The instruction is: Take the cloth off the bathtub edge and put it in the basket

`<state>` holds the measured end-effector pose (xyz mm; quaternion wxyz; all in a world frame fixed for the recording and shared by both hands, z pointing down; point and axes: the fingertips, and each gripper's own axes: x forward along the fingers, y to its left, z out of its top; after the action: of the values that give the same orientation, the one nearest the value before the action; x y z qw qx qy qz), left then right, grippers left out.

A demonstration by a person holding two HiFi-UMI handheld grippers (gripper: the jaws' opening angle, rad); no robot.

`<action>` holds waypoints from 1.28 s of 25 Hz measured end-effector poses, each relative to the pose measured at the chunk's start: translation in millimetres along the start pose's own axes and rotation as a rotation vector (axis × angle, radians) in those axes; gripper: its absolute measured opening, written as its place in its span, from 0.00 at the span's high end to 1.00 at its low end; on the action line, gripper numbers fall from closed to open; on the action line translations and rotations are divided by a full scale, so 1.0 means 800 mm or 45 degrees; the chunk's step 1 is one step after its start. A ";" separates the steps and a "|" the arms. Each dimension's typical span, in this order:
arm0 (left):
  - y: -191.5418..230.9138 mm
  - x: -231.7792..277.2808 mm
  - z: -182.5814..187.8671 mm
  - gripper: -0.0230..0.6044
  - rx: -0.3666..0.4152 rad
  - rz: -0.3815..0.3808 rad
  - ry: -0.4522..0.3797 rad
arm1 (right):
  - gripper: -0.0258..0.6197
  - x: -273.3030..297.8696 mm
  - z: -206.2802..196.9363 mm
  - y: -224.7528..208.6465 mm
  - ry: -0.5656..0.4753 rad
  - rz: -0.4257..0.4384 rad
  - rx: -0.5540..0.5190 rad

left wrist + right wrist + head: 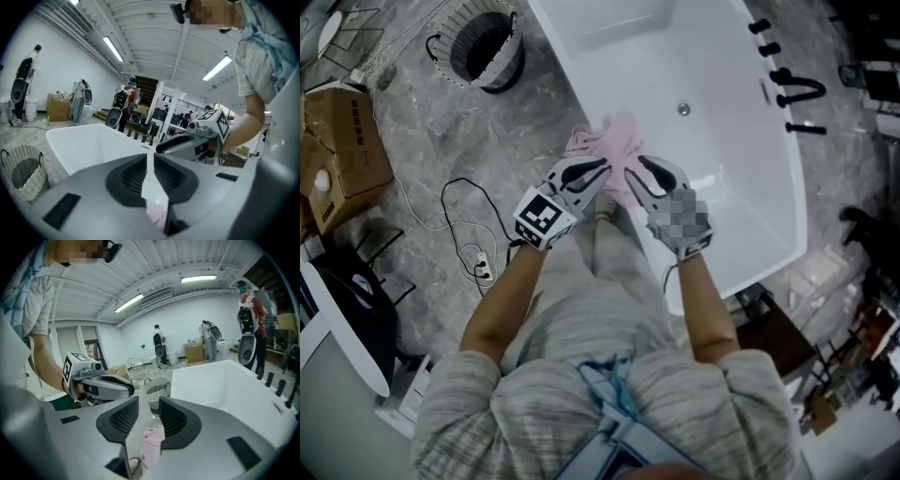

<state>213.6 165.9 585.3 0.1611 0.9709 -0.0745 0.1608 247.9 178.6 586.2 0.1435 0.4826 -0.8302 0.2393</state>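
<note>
A crumpled pink cloth (607, 141) lies on the near edge of the white bathtub (712, 84). Both grippers hover just above its near side, tips pointing at it. My left gripper (602, 171) is shut to a thin slit, and the cloth (157, 213) shows only below the jaws, not between the pads. My right gripper (634, 169) stands a little open with nothing between its pads; the cloth (152, 441) lies beneath the gap. The woven basket (481, 45) stands on the floor at the far left of the tub.
Cardboard boxes (337, 141) sit at the left. A cable with a power strip (480, 267) trails across the grey floor beside my left arm. Black tap fittings (797, 89) line the tub's far right rim. Beyond the tub stand people and equipment (123, 101).
</note>
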 end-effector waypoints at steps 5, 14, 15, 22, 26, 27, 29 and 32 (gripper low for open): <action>0.005 0.017 -0.026 0.91 0.047 -0.034 0.077 | 0.74 0.010 -0.035 -0.010 0.069 0.004 0.002; 0.012 0.046 -0.128 0.57 0.204 -0.155 0.427 | 0.52 0.033 -0.118 -0.032 0.274 -0.021 0.001; 0.012 0.049 -0.139 0.50 0.213 -0.168 0.464 | 0.52 0.036 -0.126 -0.032 0.302 -0.020 -0.002; 0.029 0.061 -0.192 0.37 0.260 -0.184 0.658 | 0.46 0.054 -0.181 -0.040 0.481 -0.015 -0.052; 0.039 0.065 -0.224 0.37 0.309 -0.195 0.783 | 0.46 0.062 -0.213 -0.046 0.597 0.013 -0.112; 0.041 0.066 -0.234 0.37 0.320 -0.199 0.818 | 0.45 0.065 -0.222 -0.047 0.628 0.022 -0.121; 0.047 0.066 -0.254 0.37 0.328 -0.199 0.882 | 0.36 0.071 -0.240 -0.049 0.694 0.039 -0.133; 0.056 0.068 -0.278 0.27 0.298 -0.169 0.950 | 0.36 0.080 -0.261 -0.055 0.760 0.044 -0.122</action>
<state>191.6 193.8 815.7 0.0754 0.8604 0.0709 0.4990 255.8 224.9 803.6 0.3997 0.3692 -0.7697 0.3338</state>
